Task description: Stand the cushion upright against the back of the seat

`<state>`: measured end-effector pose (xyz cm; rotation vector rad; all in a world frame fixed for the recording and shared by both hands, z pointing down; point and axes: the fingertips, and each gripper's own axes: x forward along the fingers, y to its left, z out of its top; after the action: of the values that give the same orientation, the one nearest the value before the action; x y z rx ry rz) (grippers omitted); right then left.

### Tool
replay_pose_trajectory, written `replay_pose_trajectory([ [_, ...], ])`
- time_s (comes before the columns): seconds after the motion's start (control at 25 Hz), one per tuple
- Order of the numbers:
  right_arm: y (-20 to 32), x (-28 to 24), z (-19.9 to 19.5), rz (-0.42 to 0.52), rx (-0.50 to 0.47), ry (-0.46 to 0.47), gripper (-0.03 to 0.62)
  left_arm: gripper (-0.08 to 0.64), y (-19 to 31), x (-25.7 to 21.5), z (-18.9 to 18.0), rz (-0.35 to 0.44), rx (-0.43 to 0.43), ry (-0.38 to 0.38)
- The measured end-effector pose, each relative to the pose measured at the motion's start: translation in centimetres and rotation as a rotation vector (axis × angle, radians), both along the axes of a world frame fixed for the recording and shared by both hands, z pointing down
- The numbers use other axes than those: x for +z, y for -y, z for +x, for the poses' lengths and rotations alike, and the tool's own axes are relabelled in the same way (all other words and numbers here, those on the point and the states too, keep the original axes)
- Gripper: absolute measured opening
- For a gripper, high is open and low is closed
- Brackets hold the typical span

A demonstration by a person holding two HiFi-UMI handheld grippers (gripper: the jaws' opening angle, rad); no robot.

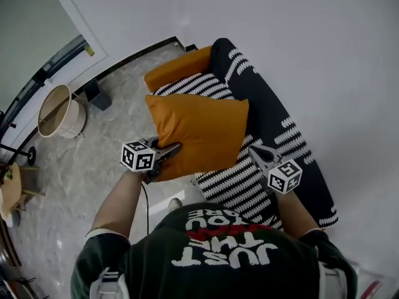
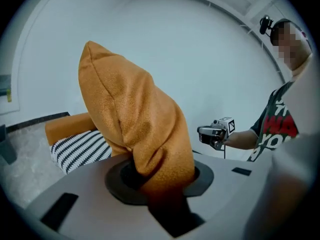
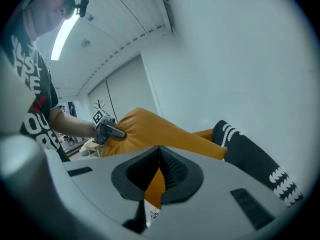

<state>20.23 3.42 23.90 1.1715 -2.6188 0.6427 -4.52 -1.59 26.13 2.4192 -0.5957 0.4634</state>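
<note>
An orange cushion hangs in the air above the black-and-white striped seat, held at two corners. My left gripper is shut on the cushion's near left corner, and the fabric bunches up out of its jaws. At the cushion's near right corner my right gripper is shut on it, a thin orange edge pinched between its pads. The seat's dark back with white marks runs along the white wall. A second orange cushion leans at the seat's far end.
A round beige basket stands on the marble floor at the left, by a dark block. A small wooden stool sits at the far left edge. The white wall closes off the right side behind the seat.
</note>
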Motion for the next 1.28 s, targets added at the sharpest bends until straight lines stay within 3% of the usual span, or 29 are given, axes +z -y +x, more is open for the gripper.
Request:
replay_pose_trajectory([
  [0.24,0.2,-2.9,0.3,0.060,-0.018,0.006,0.025,0.126,1.7,-5.1,-1.1,0.083,0.027,0.127],
  [0.52,0.7,-5.5,1.7,0.127,-0.040,-0.001,0.025,0.127,5.2,-10.4,-1.2,0.192,0.158,0.350],
  [0.72,1.7,-5.7,2.6,0.144,-0.025,-0.009,0.025,0.127,9.3,-12.5,-0.4,0.227,0.241,0.460],
  [1.04,6.2,-4.4,2.6,0.135,0.005,-0.066,0.025,0.132,20.5,-12.9,1.1,0.296,0.352,0.563],
  [1.28,14.7,-2.3,2.2,0.112,0.071,-0.087,0.025,0.133,32.8,-9.1,2.6,0.335,0.501,0.639],
])
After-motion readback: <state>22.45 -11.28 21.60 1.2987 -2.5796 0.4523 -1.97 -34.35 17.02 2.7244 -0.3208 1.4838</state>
